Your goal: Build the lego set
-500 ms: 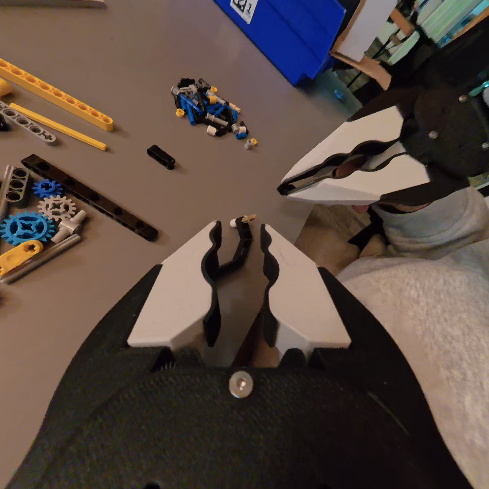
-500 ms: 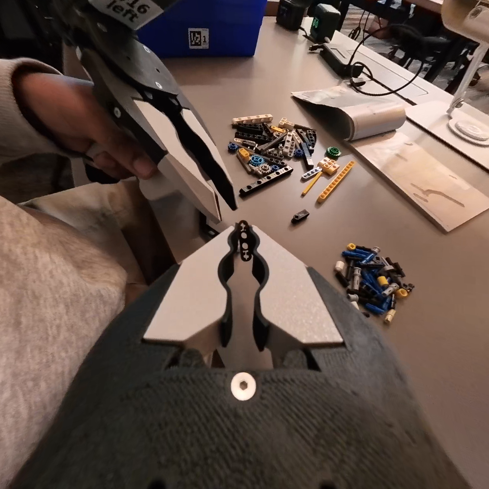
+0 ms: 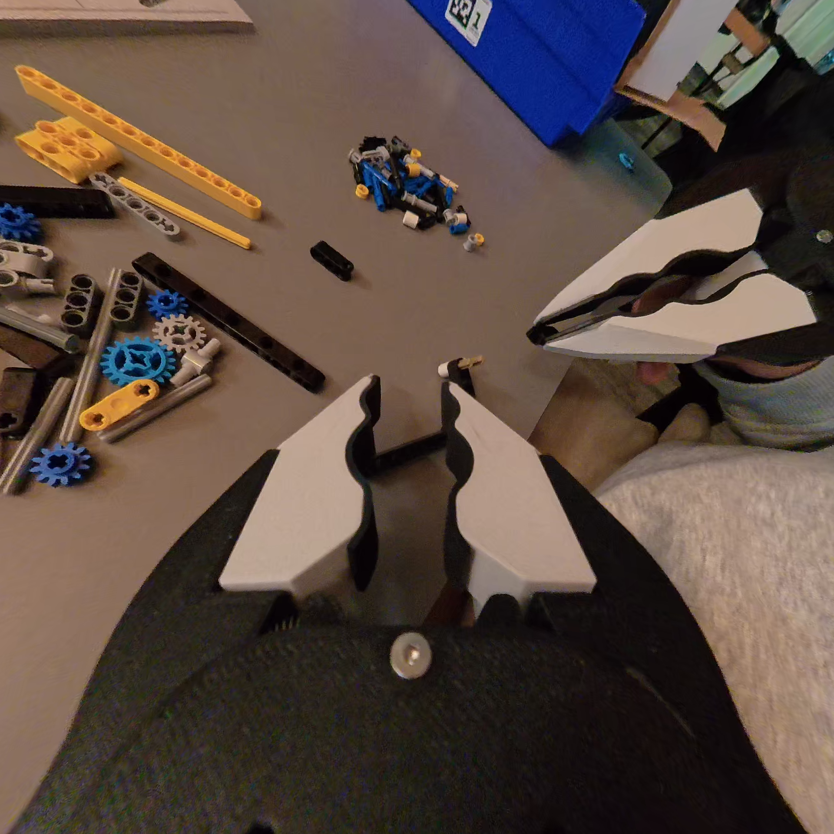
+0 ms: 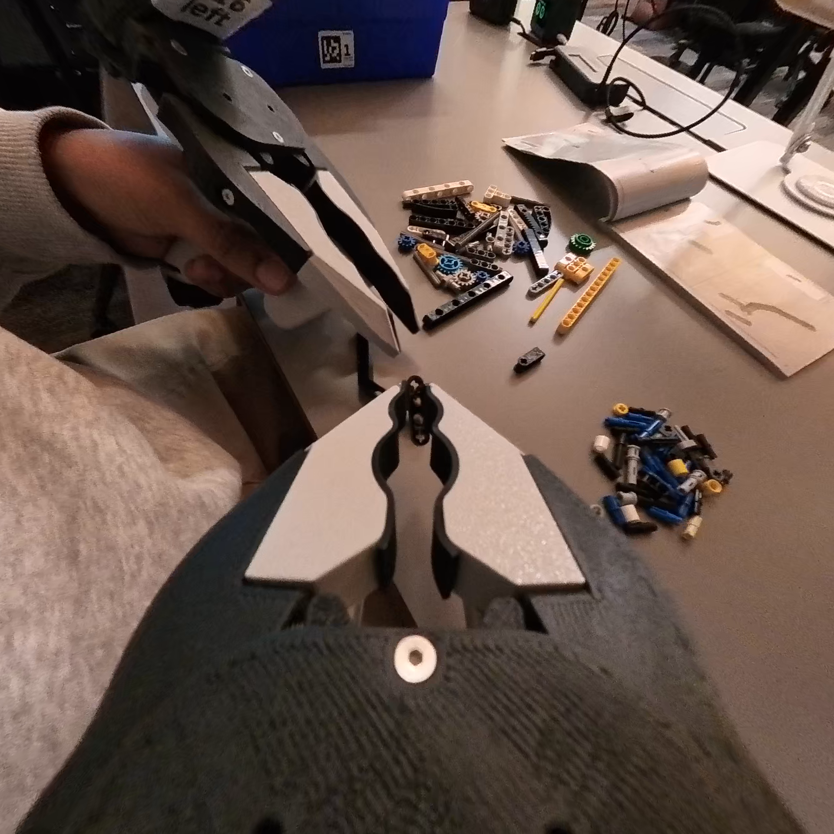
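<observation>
My left gripper (image 3: pixel 410 383) is open and hangs low over the grey table near its front edge. A black bent beam (image 3: pixel 406 451) lies on the table between its fingers, partly hidden by the right finger, with a white and tan pin (image 3: pixel 453 366) at its far end. My right gripper (image 4: pixel 415 383) is shut on a short black beam with holes (image 4: pixel 416 417), held in the air. In the left wrist view it (image 3: pixel 537 336) is to the right of the left gripper. In the right wrist view the left gripper (image 4: pixel 401 322) is just up and left of it.
A pile of small pins (image 3: pixel 410 189) (image 4: pixel 654 469) and a short black connector (image 3: pixel 331 266) (image 4: pixel 530 359) lie ahead. Beams, axles and gears (image 3: pixel 135 361) (image 4: pixel 474 239) and a long yellow beam (image 3: pixel 135 140) lie left. A blue bin (image 3: pixel 541 58) and a booklet (image 4: pixel 632 171) stand beyond. The gap from one gripper's tips to the other's is roughly 6 cm. The short black connector (image 3: pixel 331 266) sits 8 cm or so from the ends of my left fingers. Seen from the right wrist view (image 4: pixel 522 359) as well.
My left gripper has shifted a little, so the bent beam now sits more under its right finger. The right gripper stays shut on its short beam, nearly still.
</observation>
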